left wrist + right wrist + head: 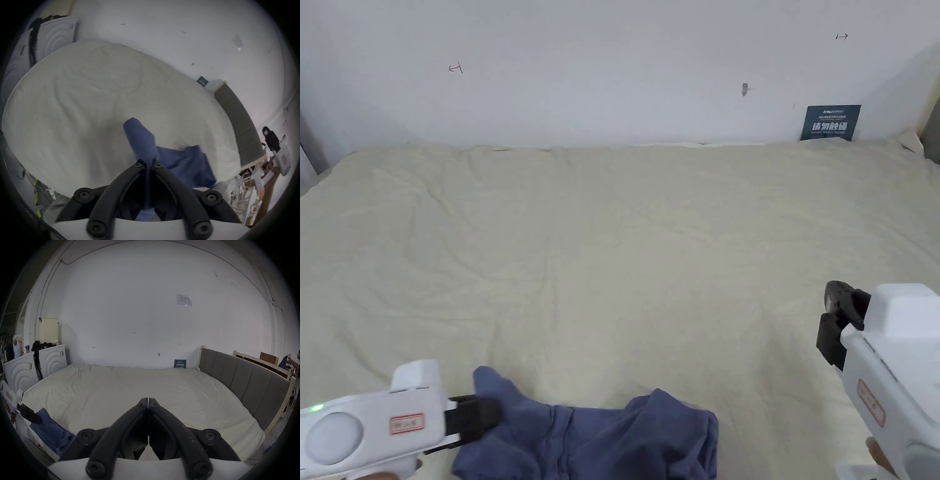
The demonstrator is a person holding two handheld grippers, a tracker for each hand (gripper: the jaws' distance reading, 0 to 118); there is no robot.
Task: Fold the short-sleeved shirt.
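A blue short-sleeved shirt (594, 437) lies bunched at the near edge of a cream-covered bed (625, 250). My left gripper (487, 415) is shut on a fold of it at the shirt's left end; in the left gripper view the blue shirt (141, 141) runs between the two jaws of the left gripper (148, 164) and sticks up beyond them. The right gripper (834, 312) hovers over the bed's right side, away from the shirt, jaws pressed together on nothing. In the right gripper view the right gripper (148, 400) is shut and the shirt (52, 433) lies far left.
A white wall (612, 62) runs behind the bed, with a small dark sign (830, 122) at its foot. A grey padded headboard (243, 382) bounds the bed's right side. White appliances (32, 366) stand beyond the left end. Wide bare sheet stretches ahead of the shirt.
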